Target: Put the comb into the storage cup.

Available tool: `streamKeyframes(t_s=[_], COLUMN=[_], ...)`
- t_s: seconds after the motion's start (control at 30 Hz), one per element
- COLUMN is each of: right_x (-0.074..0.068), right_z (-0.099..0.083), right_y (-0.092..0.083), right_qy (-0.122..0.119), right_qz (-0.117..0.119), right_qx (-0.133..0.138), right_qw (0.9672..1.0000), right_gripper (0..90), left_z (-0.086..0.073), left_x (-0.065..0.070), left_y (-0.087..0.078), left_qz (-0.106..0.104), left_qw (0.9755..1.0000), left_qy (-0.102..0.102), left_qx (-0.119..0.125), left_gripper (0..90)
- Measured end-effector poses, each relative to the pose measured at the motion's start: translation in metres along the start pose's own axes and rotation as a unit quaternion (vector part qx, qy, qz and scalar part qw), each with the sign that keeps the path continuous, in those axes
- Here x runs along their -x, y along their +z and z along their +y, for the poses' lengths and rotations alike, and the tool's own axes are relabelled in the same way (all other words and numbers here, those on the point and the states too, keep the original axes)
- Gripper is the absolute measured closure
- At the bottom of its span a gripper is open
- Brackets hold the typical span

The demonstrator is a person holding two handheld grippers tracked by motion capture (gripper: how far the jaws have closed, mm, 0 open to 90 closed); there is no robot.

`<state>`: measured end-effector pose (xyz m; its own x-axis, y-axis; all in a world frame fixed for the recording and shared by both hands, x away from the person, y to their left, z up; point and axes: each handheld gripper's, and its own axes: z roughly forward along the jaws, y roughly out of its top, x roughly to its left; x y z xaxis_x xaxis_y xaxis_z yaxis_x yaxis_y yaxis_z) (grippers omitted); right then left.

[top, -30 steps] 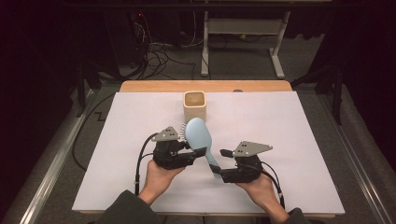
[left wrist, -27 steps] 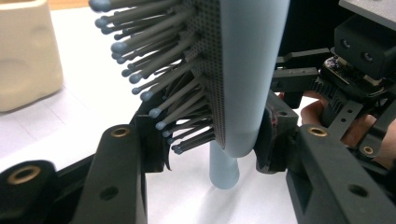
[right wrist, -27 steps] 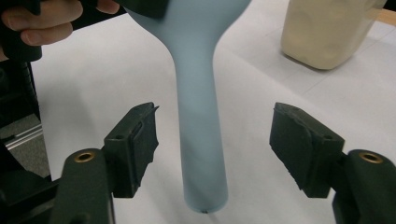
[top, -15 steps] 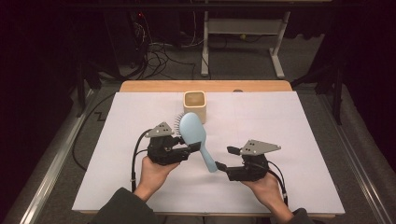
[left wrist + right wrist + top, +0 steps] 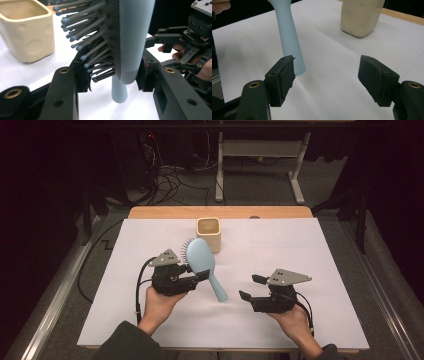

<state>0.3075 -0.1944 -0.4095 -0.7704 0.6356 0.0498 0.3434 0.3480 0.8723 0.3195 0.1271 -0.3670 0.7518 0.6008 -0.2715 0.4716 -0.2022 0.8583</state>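
White table sheet (image 5: 310, 245), left gripper (image 5: 199, 278) clamping hairbrush (image 5: 202, 260) head, right gripper (image 5: 252, 287) gaping beside handle.

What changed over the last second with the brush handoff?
The right gripper let go of the hairbrush handle, its jaws just opening, and drew away to the right. The left gripper stays clamped on the brush head. The cup has not moved.

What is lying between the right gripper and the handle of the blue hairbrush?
Nothing lies there. In the high view only bare white table cover separates the open right gripper from the hairbrush handle, which the left gripper holds.
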Motion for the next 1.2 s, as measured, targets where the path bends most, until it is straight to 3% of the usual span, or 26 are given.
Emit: streamKeyframes(t_s=[0.47,1.2], right_x=[0.014,0.035], right_z=[-0.019,-0.06], right_y=[-0.022,-0.058], right_qy=[-0.004,0.036], right_qz=[-0.028,-0.069], right_qx=[0.012,0.043], right_qw=[0.9995,0.996], right_gripper=[29.3,27.2], left_z=[0.003,0.018], left_x=[-0.006,-0.012], left_y=[-0.013,-0.028], left_qz=[0.019,0.041], left_qw=[0.9996,0.9987], left_qy=[-0.006,-0.003], left_qx=[0.022,0.031], left_gripper=[54.1,54.1])
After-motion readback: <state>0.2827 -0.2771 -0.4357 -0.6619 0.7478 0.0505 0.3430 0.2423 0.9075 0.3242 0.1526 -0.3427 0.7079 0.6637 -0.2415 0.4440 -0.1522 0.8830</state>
